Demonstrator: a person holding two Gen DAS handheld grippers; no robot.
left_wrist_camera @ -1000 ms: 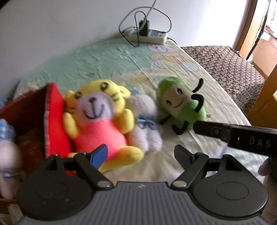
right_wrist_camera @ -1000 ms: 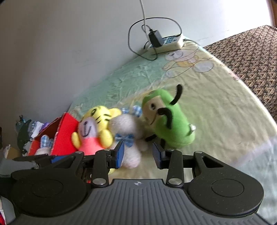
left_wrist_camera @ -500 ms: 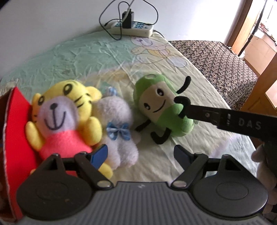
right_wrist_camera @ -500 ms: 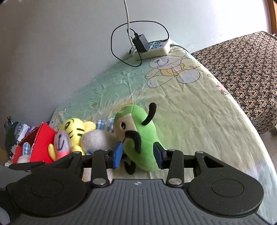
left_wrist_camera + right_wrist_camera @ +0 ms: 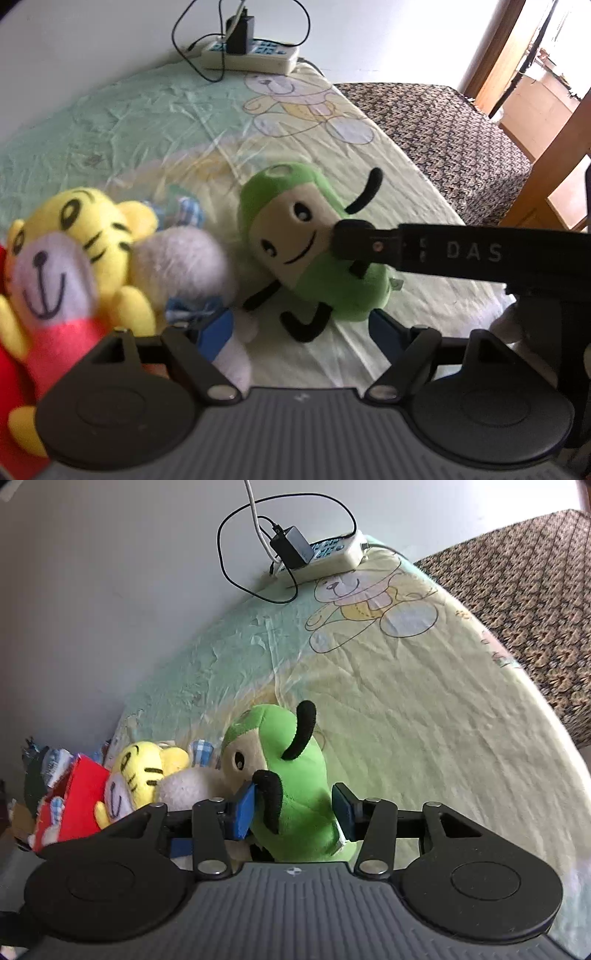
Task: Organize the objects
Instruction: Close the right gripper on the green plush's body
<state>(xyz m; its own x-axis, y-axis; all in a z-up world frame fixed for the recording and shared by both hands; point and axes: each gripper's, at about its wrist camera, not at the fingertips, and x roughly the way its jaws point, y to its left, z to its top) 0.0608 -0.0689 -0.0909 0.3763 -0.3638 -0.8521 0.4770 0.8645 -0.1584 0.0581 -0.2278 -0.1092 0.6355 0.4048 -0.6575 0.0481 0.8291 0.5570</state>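
Note:
A green plush with a cream face and black limbs (image 5: 314, 251) (image 5: 295, 786) sits on the bed sheet. My right gripper (image 5: 293, 812) is open with its jaws on either side of the plush's body; its finger also crosses the left wrist view (image 5: 443, 254). A yellow tiger plush in a red shirt (image 5: 70, 251) (image 5: 136, 775) and a white plush with a blue bow (image 5: 192, 269) (image 5: 192, 786) lie to the left. My left gripper (image 5: 301, 332) is open and empty, just in front of the white plush.
A red box (image 5: 70, 801) holding other toys stands at the far left. A white power strip with a black charger and cables (image 5: 251, 55) (image 5: 317, 554) lies at the far end by the wall. A brown patterned mattress (image 5: 443, 122) (image 5: 524, 587) runs along the right.
My right gripper has moved forward around the green plush, whose body now sits between the jaws. My left gripper has shifted right, so the toys appear further left and the red box edge leaves view.

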